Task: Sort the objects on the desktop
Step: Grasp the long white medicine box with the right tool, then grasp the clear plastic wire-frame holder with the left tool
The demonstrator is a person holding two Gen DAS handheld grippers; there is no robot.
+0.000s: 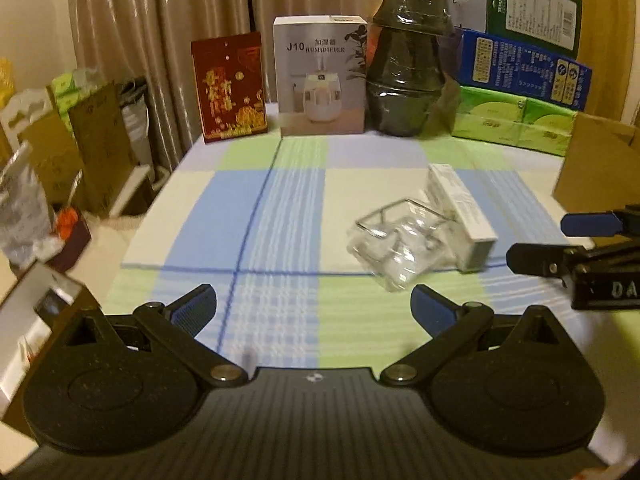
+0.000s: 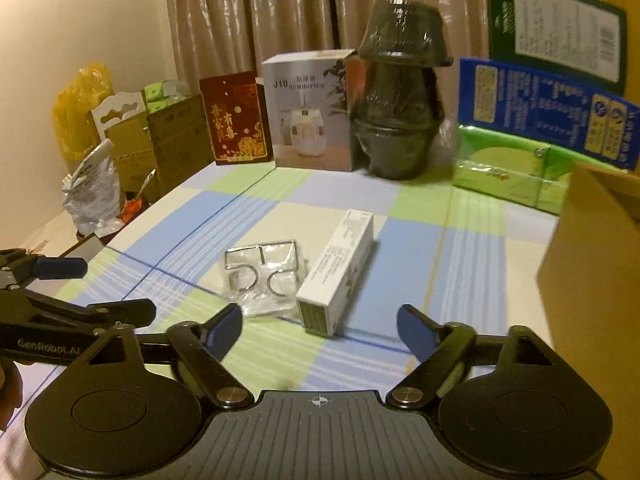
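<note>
Both the left gripper (image 1: 314, 308) and right gripper (image 2: 320, 330) hover spread and empty. The white carton (image 2: 338, 274) touches the clear packet of metal rings (image 2: 262, 276) mid-cloth; grabbing one likely drags the other.

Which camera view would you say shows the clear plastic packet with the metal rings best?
The right wrist view: the clear packet lies near centre, both rings and its wire frame distinct. In the left wrist view the packet is blurred, glare hiding the rings.
</note>
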